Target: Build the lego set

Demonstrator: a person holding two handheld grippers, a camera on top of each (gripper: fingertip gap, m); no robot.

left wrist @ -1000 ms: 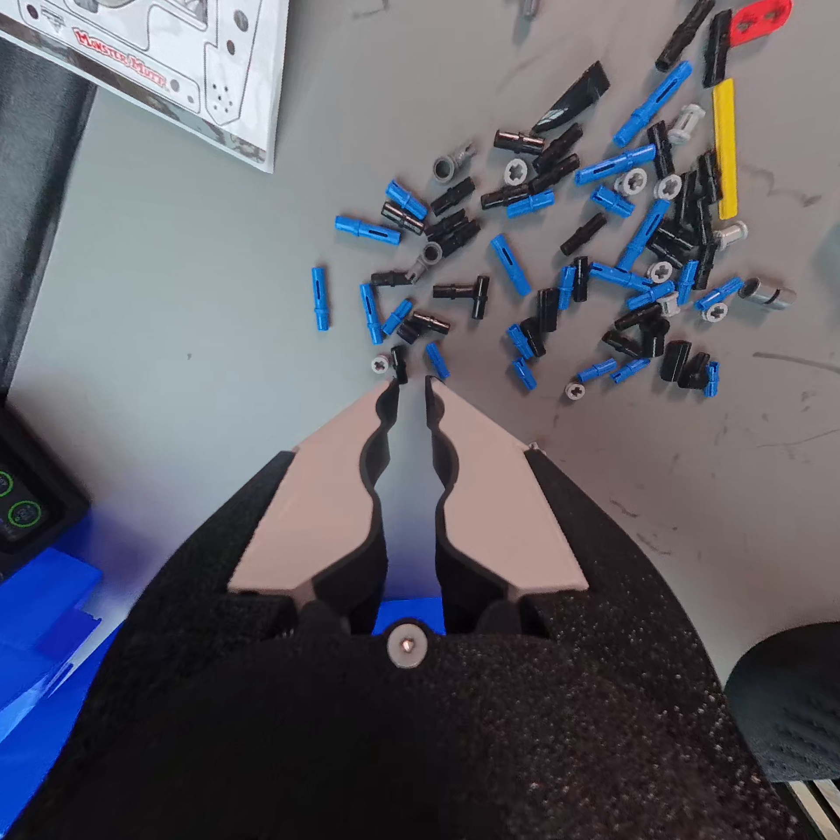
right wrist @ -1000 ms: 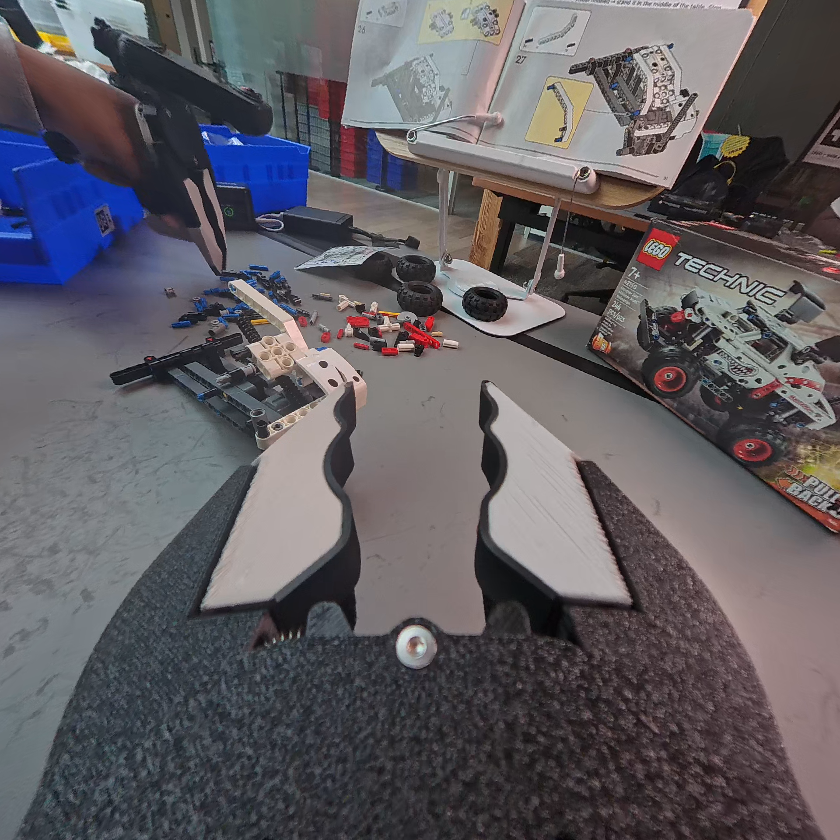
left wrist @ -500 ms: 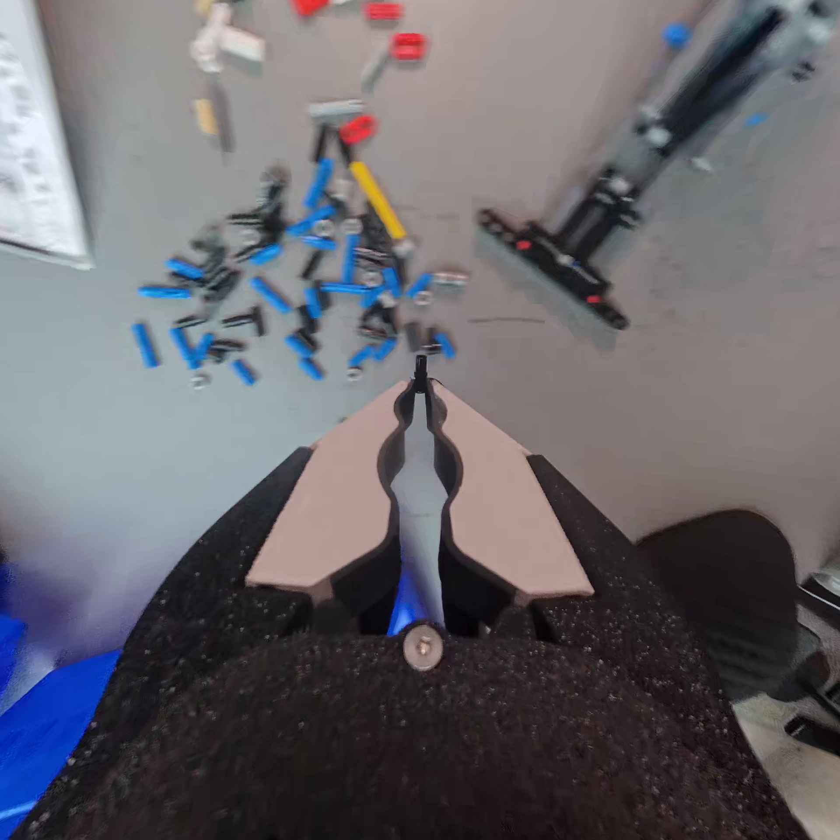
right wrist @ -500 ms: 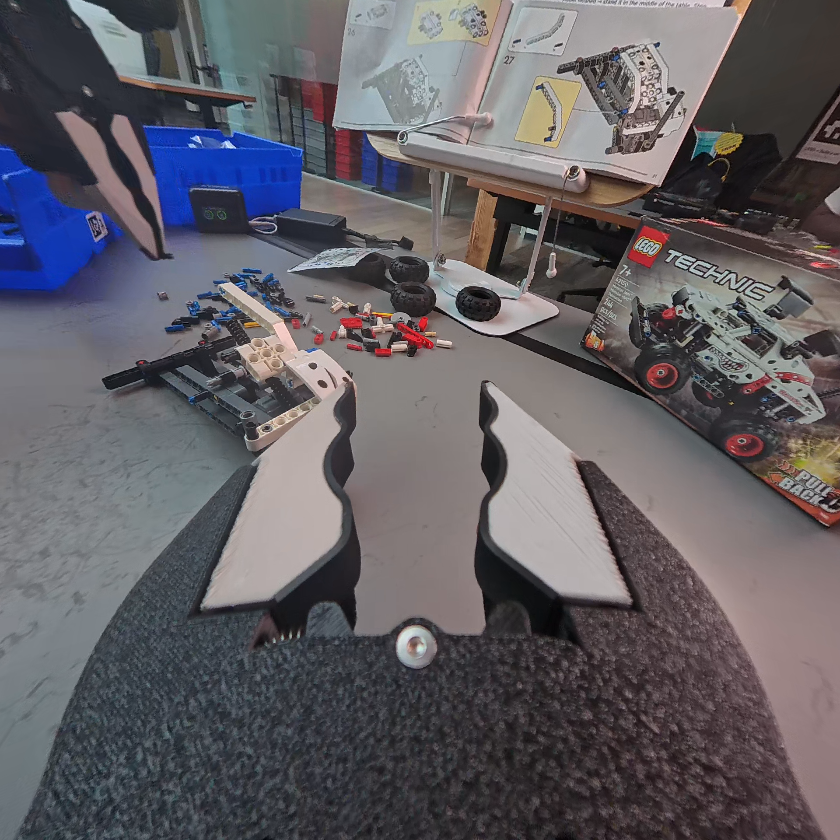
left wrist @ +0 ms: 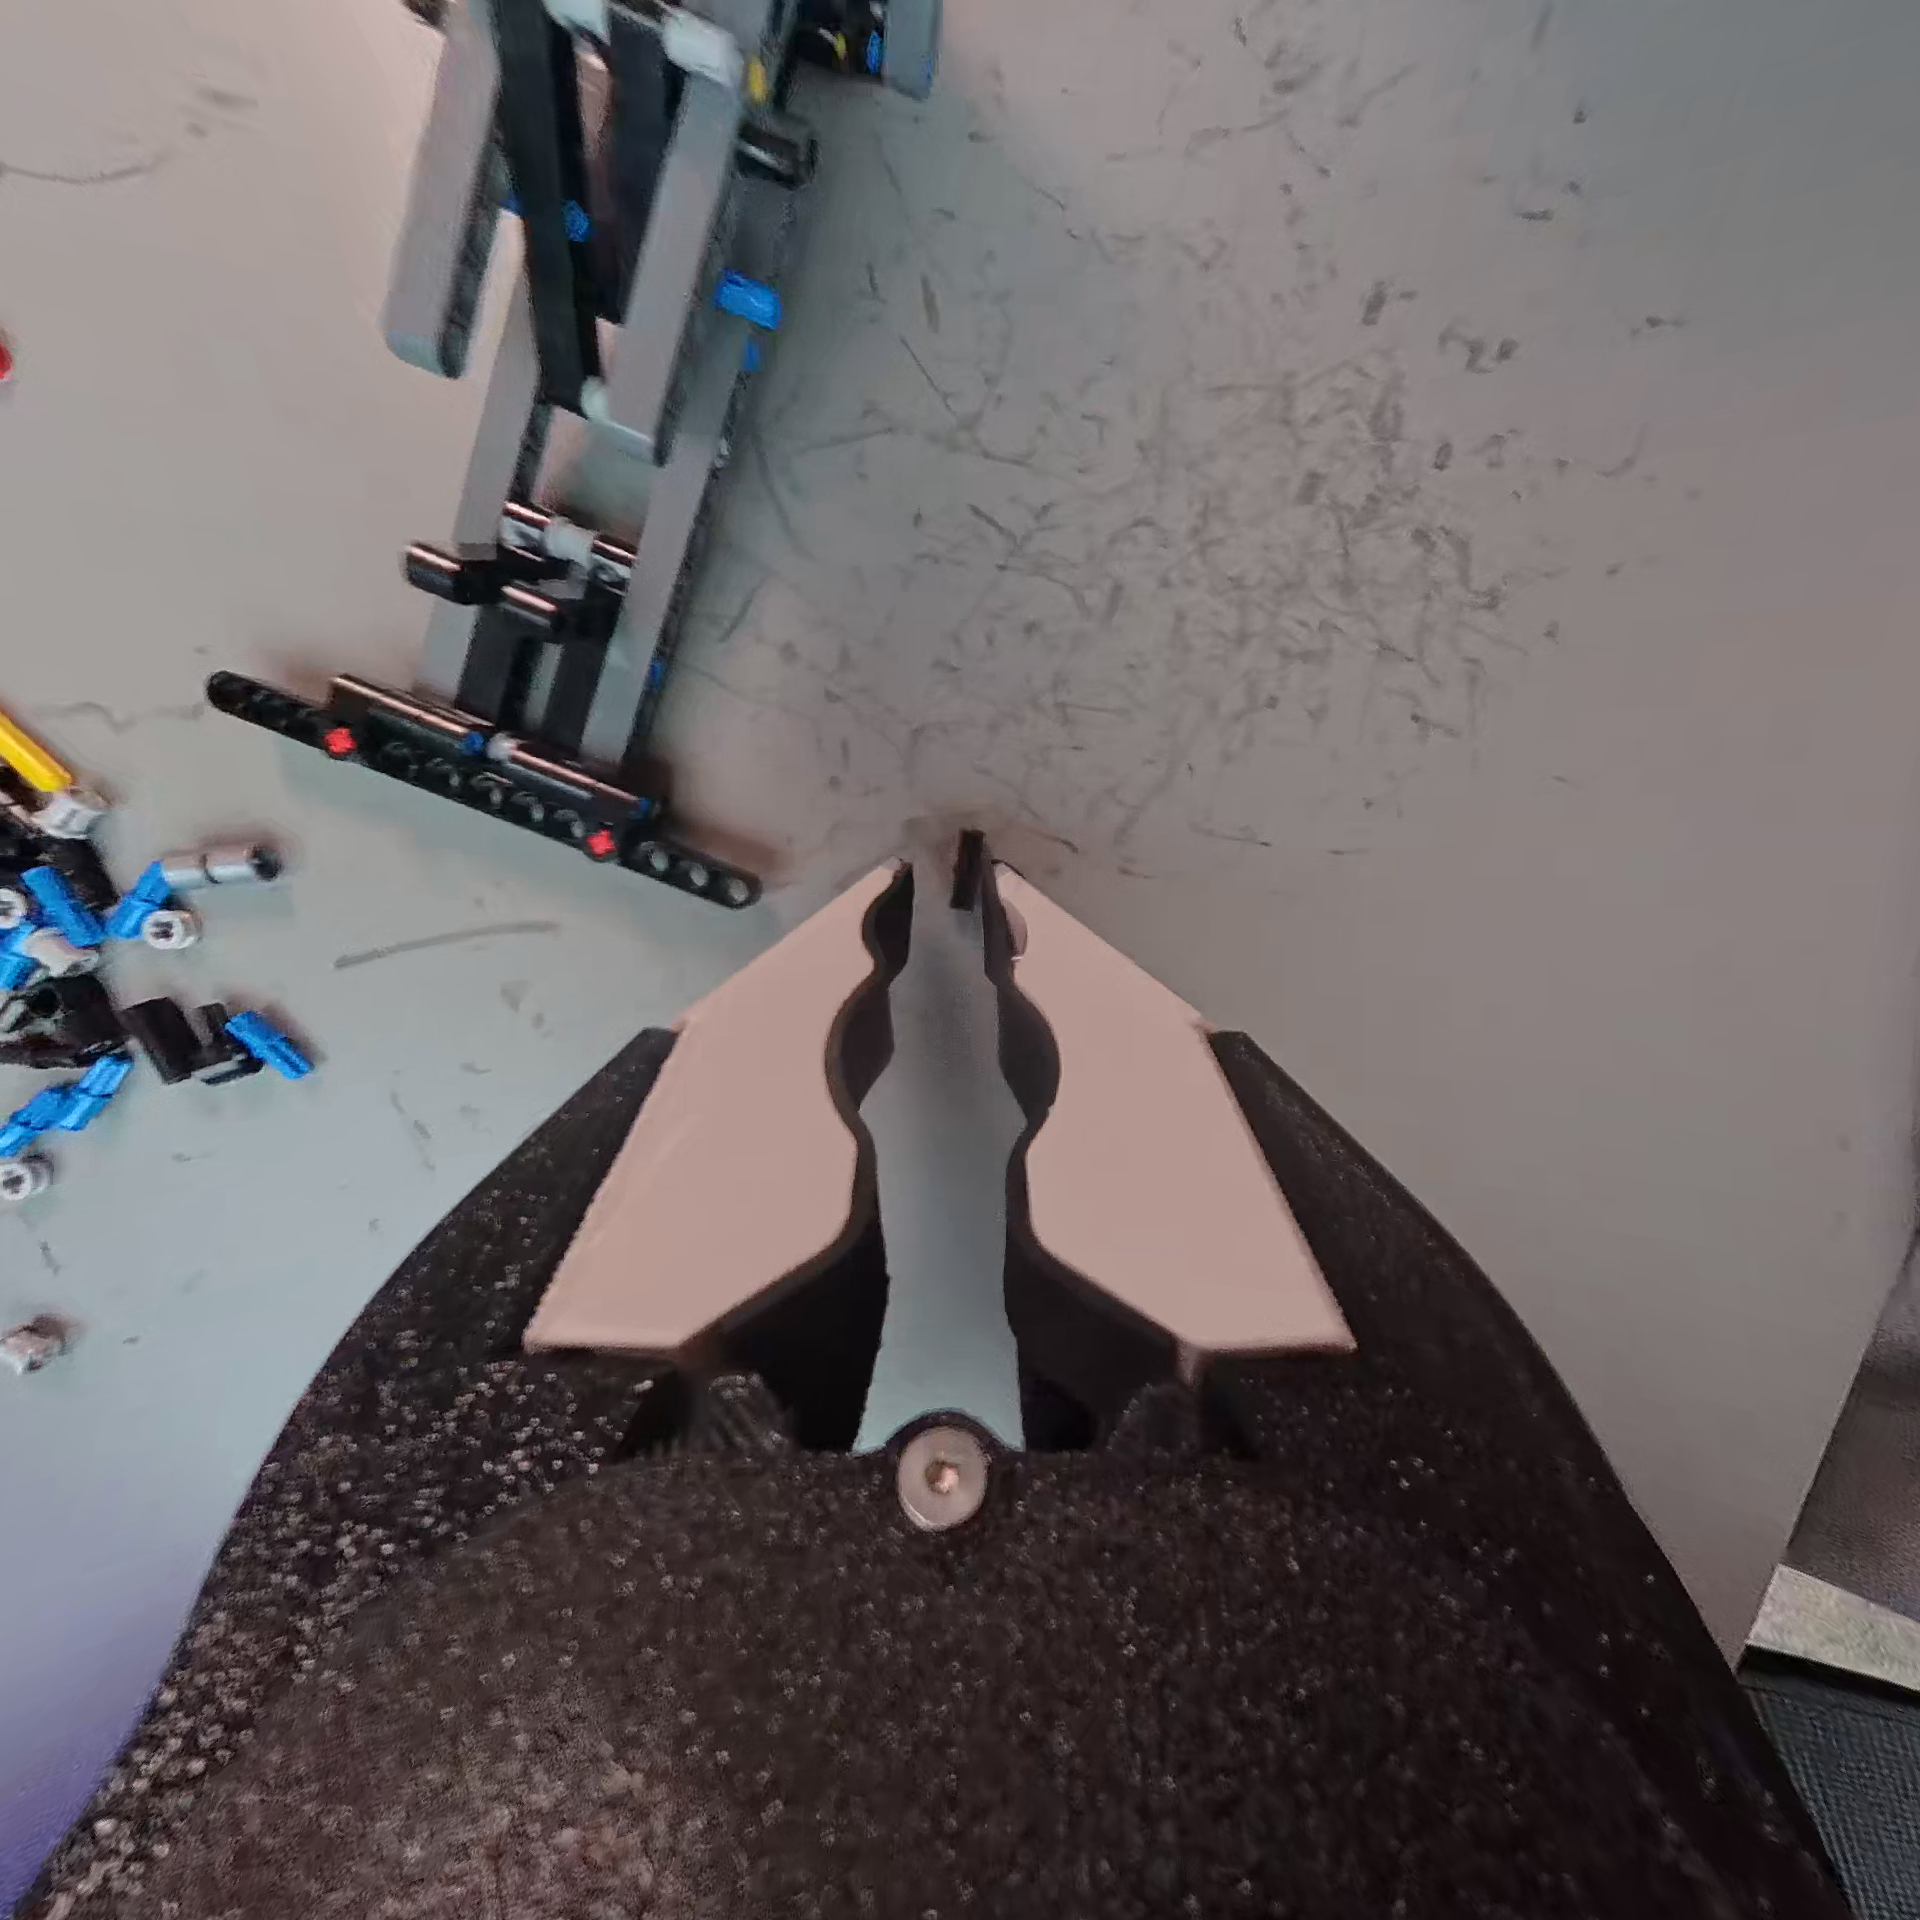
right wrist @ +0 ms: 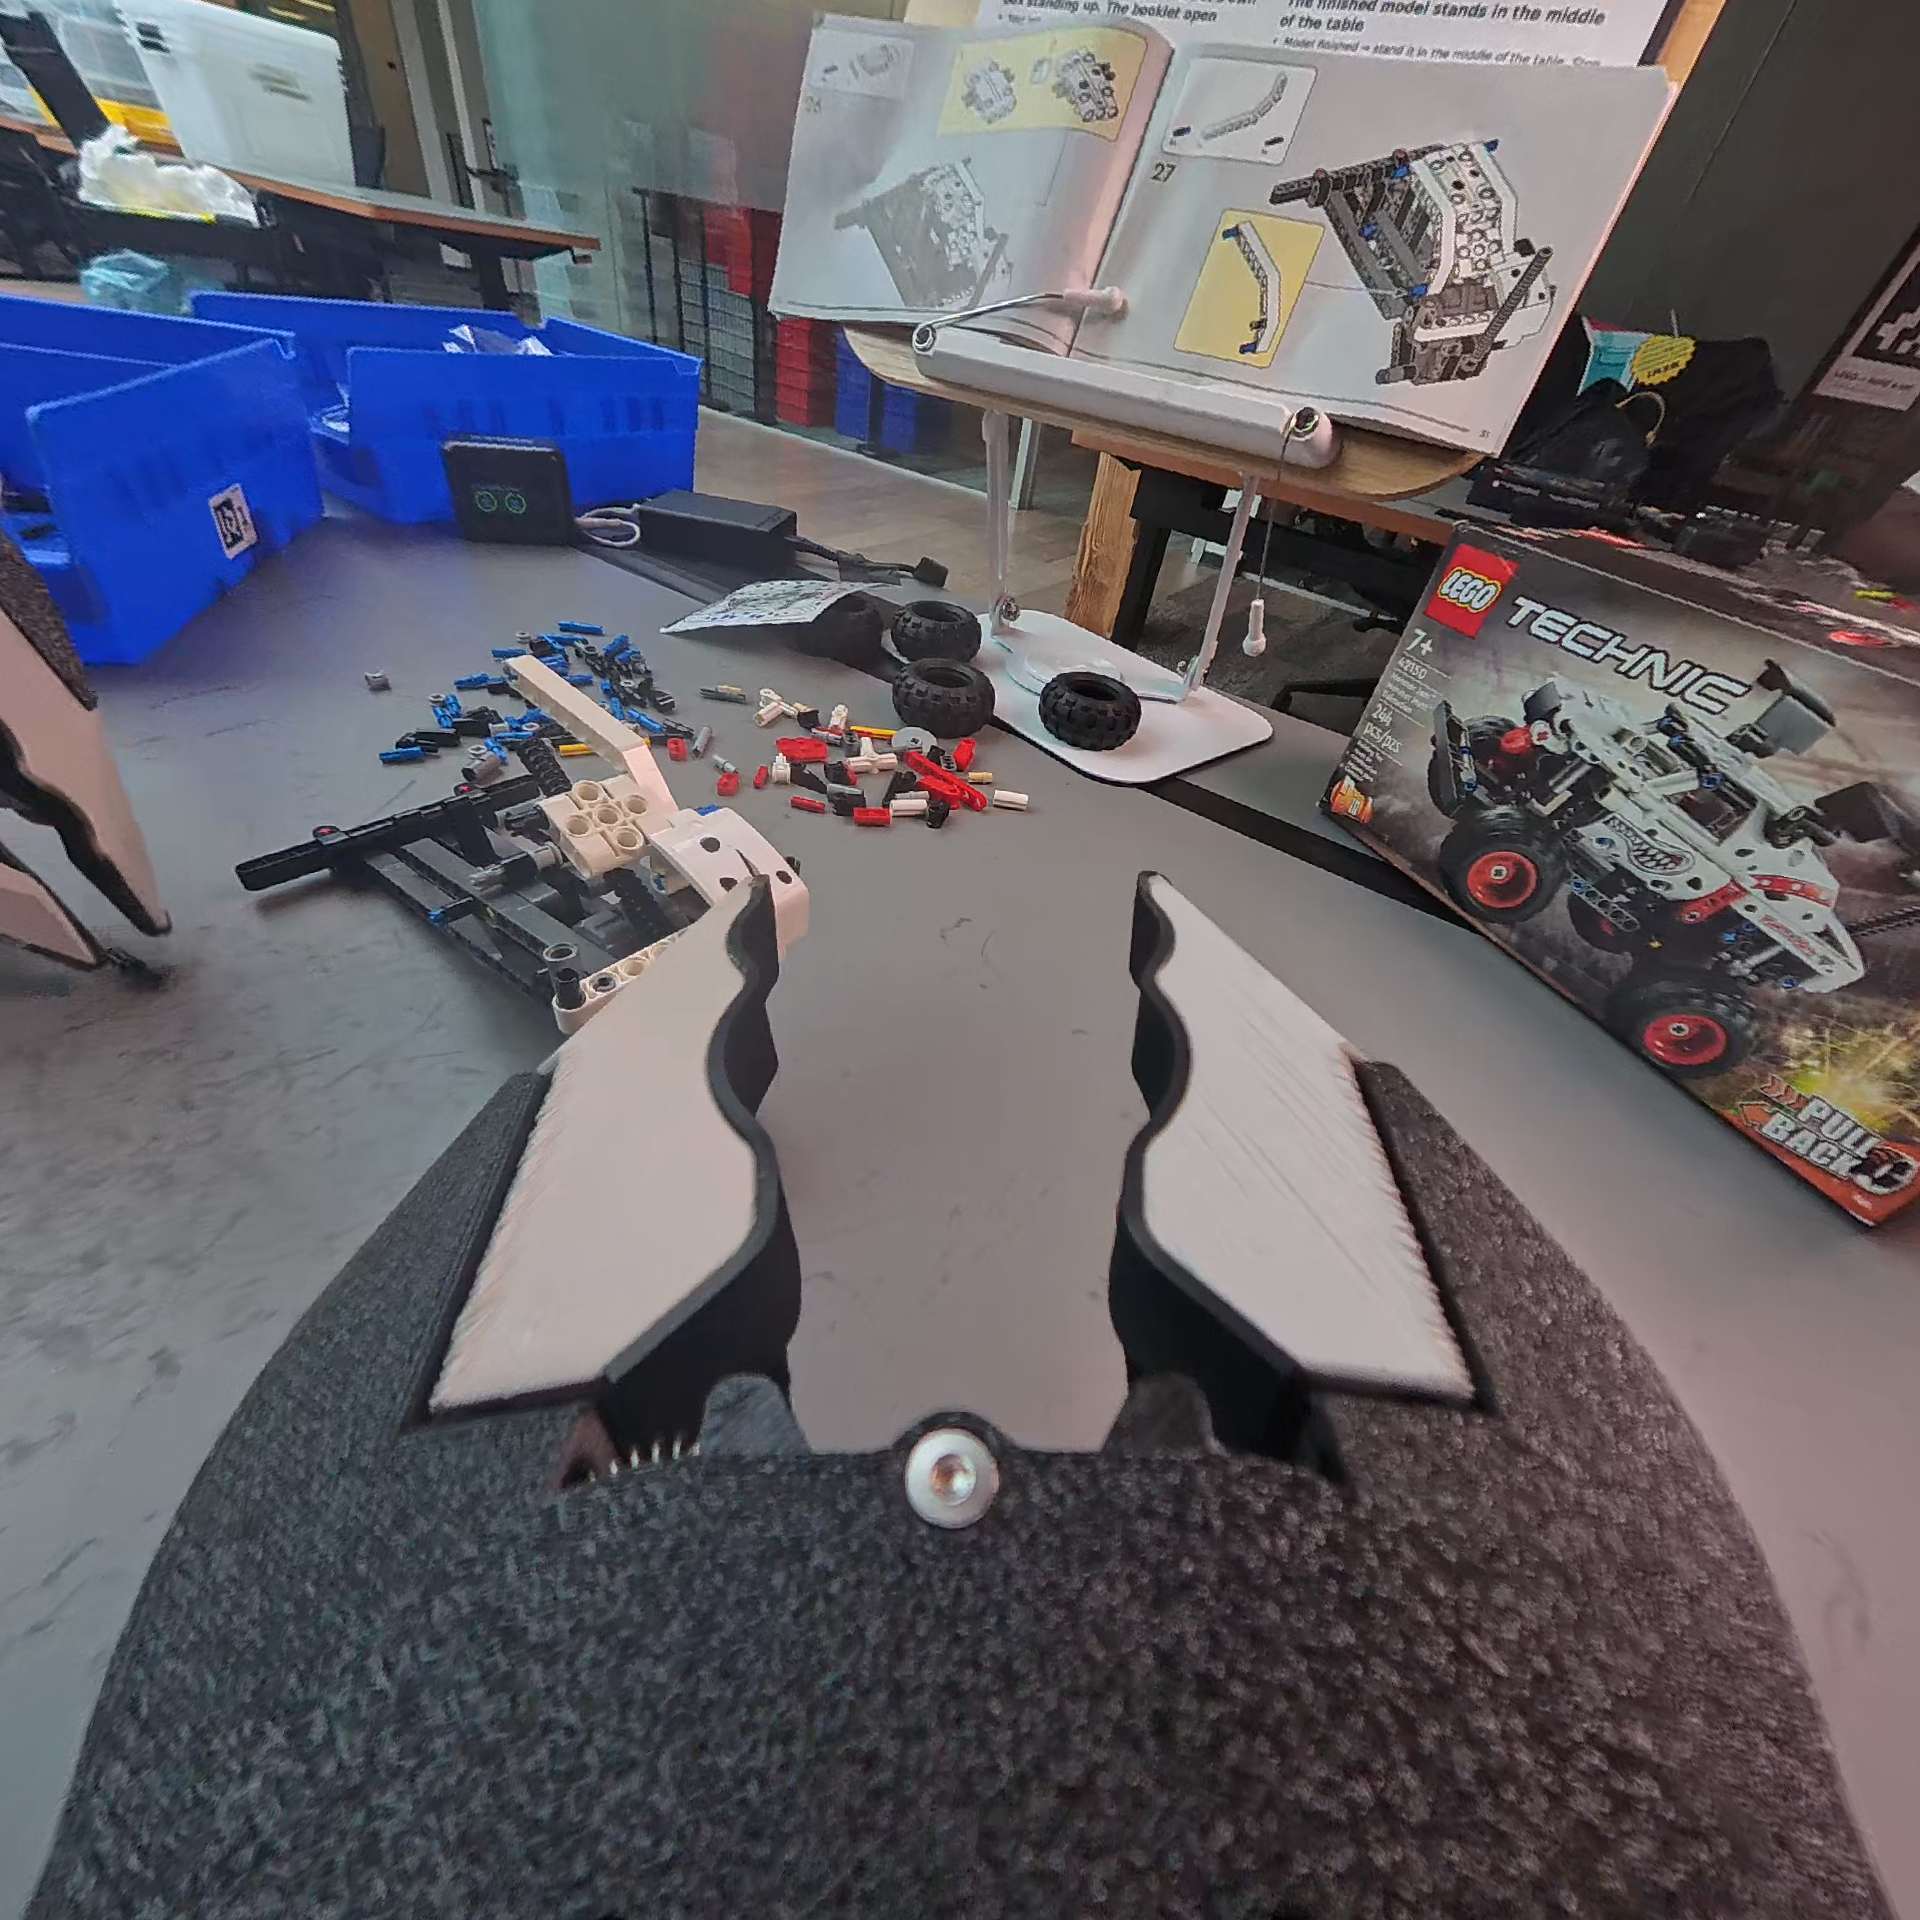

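My left gripper (left wrist: 951, 873) points down at the bare grey table (left wrist: 1351, 623), tips close to its surface. A small black pin (left wrist: 968, 868) stands at the tips against the right finger; a thin gap shows between it and the left finger. The half-built model (left wrist: 582, 416) lies up and to the left, its black beam (left wrist: 478, 790) nearest the tips. My right gripper (right wrist: 951, 904) is open and empty, low over the table, its left finger in front of the model's white end (right wrist: 717, 842). The left gripper also shows in the right wrist view (right wrist: 130, 951), at the far left.
Loose blue and black pins (right wrist: 540, 696) and red and white parts (right wrist: 873, 769) lie behind the model. Three black tyres (right wrist: 940, 696), a booklet on a stand (right wrist: 1195, 177), the set's box (right wrist: 1662, 810) and blue bins (right wrist: 156, 457) ring the area. The table edge (left wrist: 1818, 1455) is at the right. Spacing between my two grippers at the tips: around 25 centimetres.
My left gripper shut on a black pin in the pile, carried it right past the model and down to the bare table, then its jaws parted slightly. The right gripper barely moved.
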